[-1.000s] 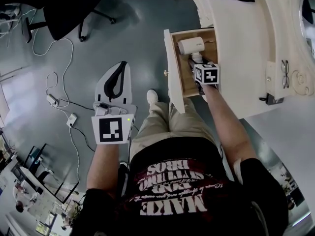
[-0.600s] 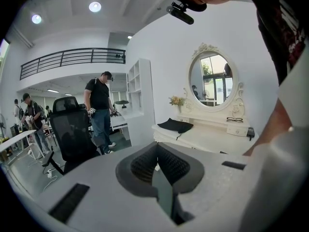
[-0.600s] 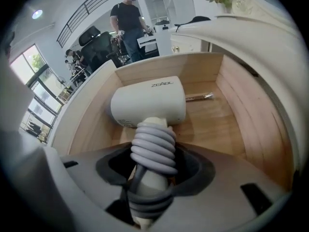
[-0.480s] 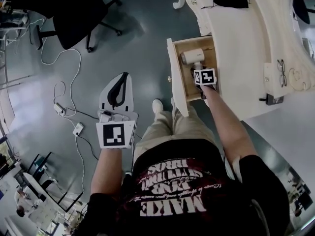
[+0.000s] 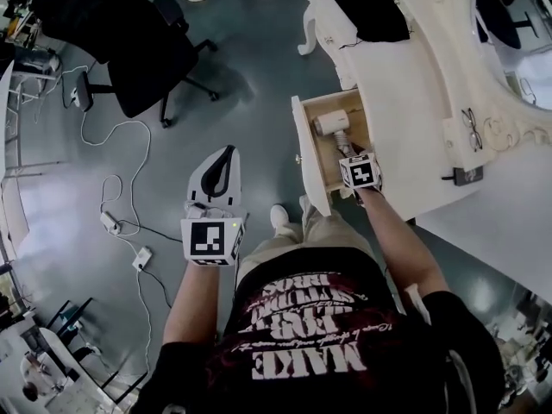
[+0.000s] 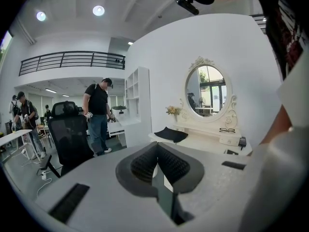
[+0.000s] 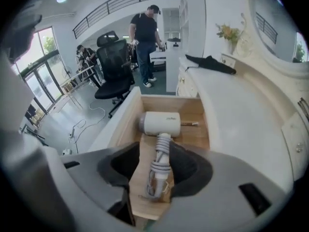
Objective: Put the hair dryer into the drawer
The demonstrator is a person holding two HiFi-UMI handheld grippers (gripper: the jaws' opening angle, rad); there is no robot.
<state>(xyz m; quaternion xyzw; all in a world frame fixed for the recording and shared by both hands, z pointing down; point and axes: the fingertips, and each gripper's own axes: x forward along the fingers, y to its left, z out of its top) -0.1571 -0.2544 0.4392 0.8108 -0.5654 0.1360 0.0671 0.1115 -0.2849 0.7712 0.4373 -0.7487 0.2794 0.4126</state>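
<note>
A white hair dryer [image 5: 328, 124] lies flat in the open wooden drawer [image 5: 308, 155] of the dressing table, with its cord wound round the handle. The right gripper view shows the hair dryer [image 7: 161, 123] resting on the drawer [image 7: 119, 125] floor. My right gripper [image 5: 345, 148] hovers over the drawer's near end. Its jaws have just been closing a little but still stand open [image 7: 157, 152]; the handle lies below and between them, untouched by the pads. My left gripper [image 5: 226, 152] hangs over the floor to the left, jaws shut [image 6: 155, 146] on nothing.
The cream dressing table [image 5: 414, 84] carries a black cloth [image 5: 366, 3] and glasses [image 5: 470, 128]. A black office chair [image 5: 142, 54] stands on the floor at the upper left, and cables [image 5: 121, 222] trail at the left. People [image 6: 99, 115] stand in the background.
My right gripper has lifted and drawn back from the hair dryer, which stays in the drawer. The left gripper has risen slightly, and the head view has shifted.
</note>
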